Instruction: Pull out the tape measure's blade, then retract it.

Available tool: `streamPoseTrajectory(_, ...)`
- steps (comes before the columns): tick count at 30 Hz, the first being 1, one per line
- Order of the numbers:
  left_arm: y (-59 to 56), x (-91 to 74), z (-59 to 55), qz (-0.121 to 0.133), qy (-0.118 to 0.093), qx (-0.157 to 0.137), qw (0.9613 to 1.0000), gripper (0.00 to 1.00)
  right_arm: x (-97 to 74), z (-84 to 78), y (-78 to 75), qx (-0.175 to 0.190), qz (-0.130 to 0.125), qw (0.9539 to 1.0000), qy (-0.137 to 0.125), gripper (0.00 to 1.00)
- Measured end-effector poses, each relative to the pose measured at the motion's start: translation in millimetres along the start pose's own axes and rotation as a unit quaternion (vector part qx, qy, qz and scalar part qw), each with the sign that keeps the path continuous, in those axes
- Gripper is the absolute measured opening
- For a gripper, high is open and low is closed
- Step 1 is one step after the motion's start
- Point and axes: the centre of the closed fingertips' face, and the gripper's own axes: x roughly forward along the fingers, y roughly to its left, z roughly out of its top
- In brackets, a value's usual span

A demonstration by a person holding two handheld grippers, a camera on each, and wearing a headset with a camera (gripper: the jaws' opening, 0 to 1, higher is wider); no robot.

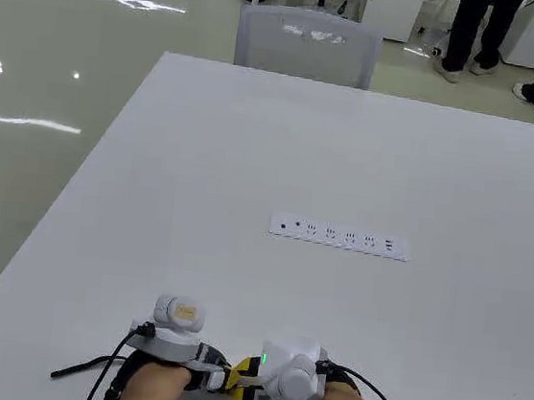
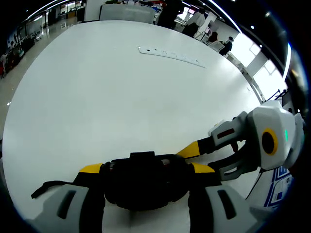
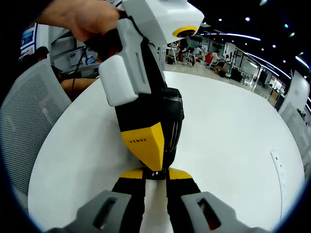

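Observation:
A black and yellow tape measure (image 1: 241,375) sits low over the white table (image 1: 349,161), at its near edge, held between both grippers. My left gripper (image 1: 223,379) is shut on the black case (image 2: 145,180), one yellow-tipped finger on each side. The right gripper (image 1: 250,384) reaches in from the right (image 2: 204,156). In the right gripper view the case (image 3: 151,127) hangs from the left gripper (image 3: 133,63), and my right gripper (image 3: 155,175) is shut on the blade's end hook at the case mouth. Hardly any blade is out.
A white power strip (image 1: 338,236) lies at mid-table, also seen far off (image 2: 170,55) and at the right (image 3: 279,180). A grey mesh chair (image 1: 309,45) stands at the far table edge. People stand beyond (image 1: 470,30). Black cables (image 1: 84,368) trail from the grippers.

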Motion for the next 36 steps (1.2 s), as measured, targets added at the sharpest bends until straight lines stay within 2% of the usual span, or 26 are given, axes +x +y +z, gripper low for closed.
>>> streamPoseTrajectory(7, -0.5, -4.5, 0.1, -0.002, -0.003, 0.012, 0.9999, 0.66, 0.1, -1.9, 1.1, 0.004, 0.0, 1.0, 0.008, 0.17)
streamPoseTrajectory(13, 3.6, -2.7, 6.0, -0.004, -0.012, 0.019, 0.9997, 0.68, -1.9, -2.1, 1.0, 0.007, -0.007, 0.9999, 0.008, 0.2)
streamPoseTrajectory(19, -1.7, -6.6, 8.3, -0.015, -0.021, 0.027, 0.9993, 0.69, -7.1, -1.3, 0.4, 0.012, -0.017, 0.9998, 0.006, 0.24)
streamPoseTrajectory(21, -3.7, -12.1, 7.4, -0.015, -0.025, 0.037, 0.9989, 0.7, -11.7, 1.4, -0.8, 0.025, -0.025, 0.9994, -0.002, 0.25)
streamPoseTrajectory(25, -0.6, -11.1, 10.7, -0.021, -0.032, 0.049, 0.998, 0.72, -19.3, 2.3, -3.1, 0.041, -0.039, 0.9984, -0.007, 0.27)
streamPoseTrajectory(27, 0.3, -16.3, 9.5, -0.026, -0.036, 0.061, 0.9971, 0.73, -25.3, 4.9, -2.1, 0.056, -0.044, 0.9974, -0.012, 0.29)
streamPoseTrajectory(29, -2.4, -23.9, 8.9, -0.028, -0.043, 0.074, 0.9959, 0.74, -31.7, 6.6, -2.2, 0.054, -0.053, 0.997, -0.015, 0.29)
streamPoseTrajectory(31, -1.6, -20.6, 10.6, -0.03, -0.047, 0.081, 0.9951, 0.76, -36.3, 7.5, -1.8, 0.065, -0.057, 0.9961, -0.018, 0.31)
streamPoseTrajectory(33, -7.0, -26.9, 7.0, -0.032, -0.049, 0.088, 0.9944, 0.77, -42.6, 6.8, -1.1, 0.075, -0.065, 0.9949, -0.019, 0.33)
streamPoseTrajectory(35, -7.7, -32.4, 5.7, -0.034, -0.051, 0.094, 0.9937, 0.77, -45.7, 4.5, -0.9, 0.081, -0.069, 0.9941, -0.022, 0.34)
streamPoseTrajectory(36, -8.5, -30.7, 3.7, -0.039, -0.049, 0.101, 0.9929, 0.77, -48.7, 2.5, -0.7, 0.089, -0.073, 0.9931, -0.022, 0.35)
